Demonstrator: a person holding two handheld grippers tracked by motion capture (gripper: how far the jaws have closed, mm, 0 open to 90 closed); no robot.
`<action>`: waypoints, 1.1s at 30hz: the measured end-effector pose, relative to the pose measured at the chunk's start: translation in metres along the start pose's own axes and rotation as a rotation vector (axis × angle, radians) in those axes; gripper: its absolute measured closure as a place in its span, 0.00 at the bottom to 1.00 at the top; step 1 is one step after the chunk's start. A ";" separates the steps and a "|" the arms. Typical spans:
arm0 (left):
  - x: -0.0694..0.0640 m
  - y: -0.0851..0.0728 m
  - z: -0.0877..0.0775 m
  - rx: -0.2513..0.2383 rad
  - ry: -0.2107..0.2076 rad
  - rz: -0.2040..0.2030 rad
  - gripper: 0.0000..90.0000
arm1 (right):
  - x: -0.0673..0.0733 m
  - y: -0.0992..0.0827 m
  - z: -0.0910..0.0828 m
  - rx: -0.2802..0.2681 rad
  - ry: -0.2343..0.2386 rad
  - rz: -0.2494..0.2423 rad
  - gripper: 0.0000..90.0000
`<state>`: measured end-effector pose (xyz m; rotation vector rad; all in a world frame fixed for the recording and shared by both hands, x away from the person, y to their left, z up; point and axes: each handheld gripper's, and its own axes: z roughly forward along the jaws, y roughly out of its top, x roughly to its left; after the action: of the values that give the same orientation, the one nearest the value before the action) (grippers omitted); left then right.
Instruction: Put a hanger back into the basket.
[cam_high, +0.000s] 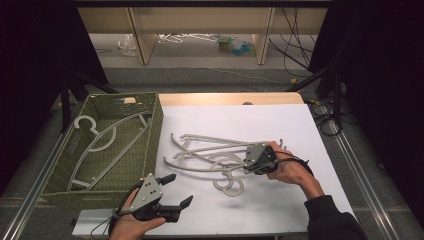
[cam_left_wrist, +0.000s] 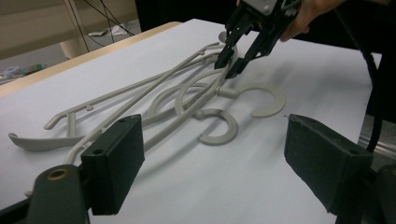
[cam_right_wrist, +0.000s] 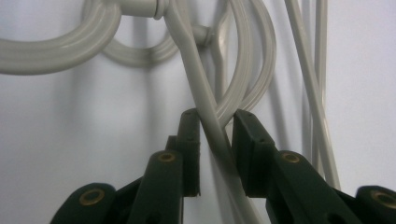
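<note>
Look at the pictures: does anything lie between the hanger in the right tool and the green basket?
Yes. The right tool grips one hanger whose arm is tangled with the other hangers; beyond them, the basket wall must be cleared.

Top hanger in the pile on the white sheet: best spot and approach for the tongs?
Grip the top hanger on its shoulder bar just below the hook, coming from above. That bar crosses over the other hangers, so it sits raised and narrow enough to fit between the jaws; the right tongs already straddle it there.
</note>
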<state>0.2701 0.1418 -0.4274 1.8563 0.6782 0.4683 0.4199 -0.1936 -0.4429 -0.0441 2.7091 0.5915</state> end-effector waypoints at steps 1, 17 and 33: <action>-0.001 0.001 0.002 0.001 0.004 0.002 0.22 | 0.001 0.000 -0.002 -0.001 0.004 -0.002 0.82; -0.009 0.021 0.083 0.267 0.032 0.229 0.42 | 0.012 0.004 -0.026 0.016 0.050 -0.009 0.84; -0.008 0.016 0.128 0.331 0.027 0.415 0.63 | 0.016 0.004 -0.033 0.018 0.076 -0.003 0.84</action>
<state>0.3449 0.0410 -0.4600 2.3227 0.4001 0.6800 0.3931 -0.2028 -0.4191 -0.0680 2.7870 0.5760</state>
